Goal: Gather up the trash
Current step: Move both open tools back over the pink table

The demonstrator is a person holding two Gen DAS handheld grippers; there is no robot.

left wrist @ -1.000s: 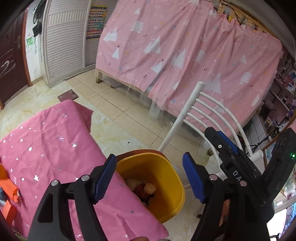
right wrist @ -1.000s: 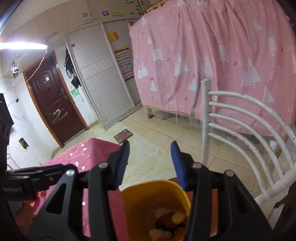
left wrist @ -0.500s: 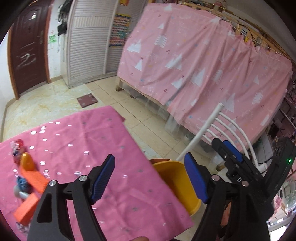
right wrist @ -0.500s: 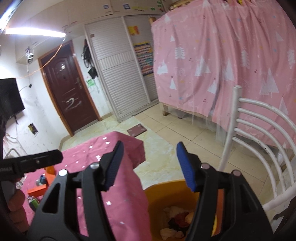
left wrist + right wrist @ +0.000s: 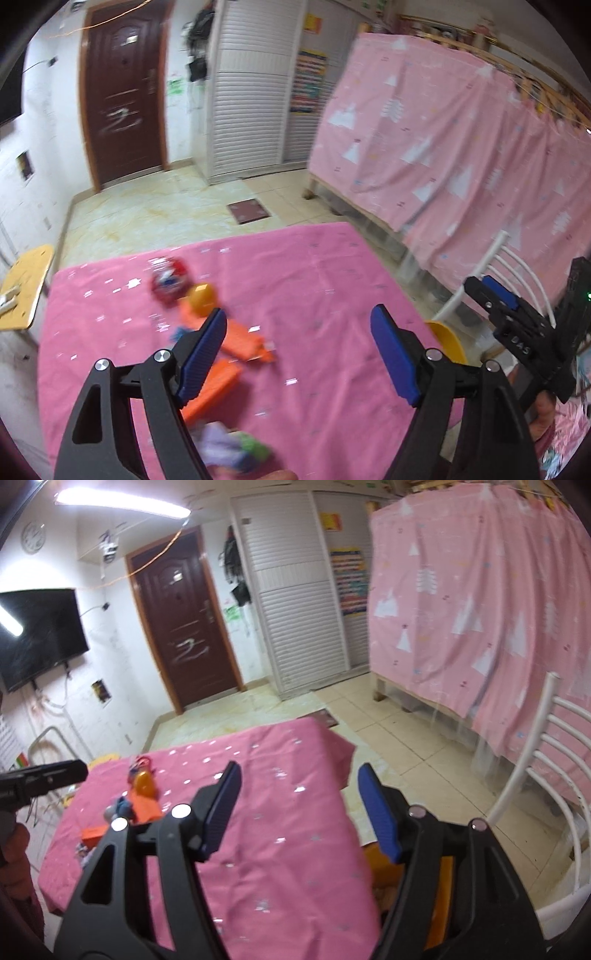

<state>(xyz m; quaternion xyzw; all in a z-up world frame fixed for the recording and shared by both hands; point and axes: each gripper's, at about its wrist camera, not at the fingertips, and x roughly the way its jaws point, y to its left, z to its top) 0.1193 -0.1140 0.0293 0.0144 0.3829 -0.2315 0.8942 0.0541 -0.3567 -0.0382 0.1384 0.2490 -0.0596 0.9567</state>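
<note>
My left gripper [image 5: 299, 347] is open and empty above the table with the pink cloth [image 5: 325, 280]. Below it lie orange boxes [image 5: 214, 384], an orange ball [image 5: 201, 295], a red and blue wrapper [image 5: 170, 278] and a blurred purple and green crumple [image 5: 232, 448]. My right gripper [image 5: 301, 805] is open and empty over the table's right side. The yellow trash bin [image 5: 447, 339] stands beside the table's right edge; it also shows in the right wrist view [image 5: 439, 882], mostly hidden by my fingers. The same litter shows at the table's left [image 5: 142, 797].
A white slatted chair [image 5: 535, 775] stands right of the bin. A bed behind a pink curtain [image 5: 480, 602] lies behind it. A yellow stool [image 5: 26, 284] stands left of the table. A dark door [image 5: 184, 635] and tiled floor [image 5: 406, 731] lie beyond.
Both grippers have swung left, away from the yellow bin and over the table. The litter on the cloth has come into view. Both stay open.
</note>
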